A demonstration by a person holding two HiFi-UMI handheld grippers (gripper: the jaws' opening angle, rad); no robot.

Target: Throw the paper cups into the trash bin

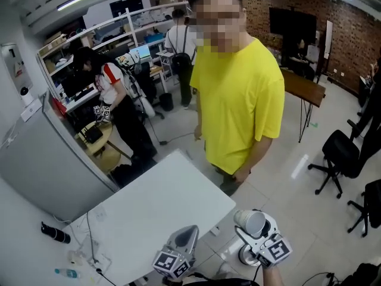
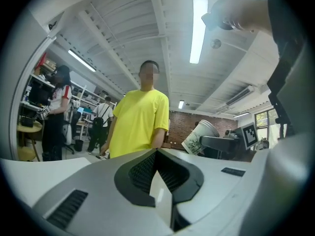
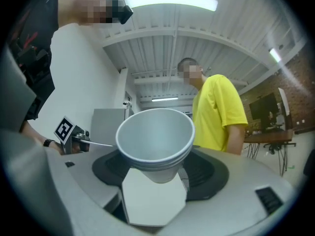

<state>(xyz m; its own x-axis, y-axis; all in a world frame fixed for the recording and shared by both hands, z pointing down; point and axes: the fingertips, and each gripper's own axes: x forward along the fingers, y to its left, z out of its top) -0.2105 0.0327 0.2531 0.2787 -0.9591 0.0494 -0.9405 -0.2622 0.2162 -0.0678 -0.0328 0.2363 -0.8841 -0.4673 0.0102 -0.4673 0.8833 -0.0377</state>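
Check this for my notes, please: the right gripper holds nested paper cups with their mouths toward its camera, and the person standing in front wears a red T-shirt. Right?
Not quite. The T-shirt is yellow, not red, as the head view shows. The rest stands: the right gripper holds nested paper cups with their mouths toward its camera, and that person stands in front.
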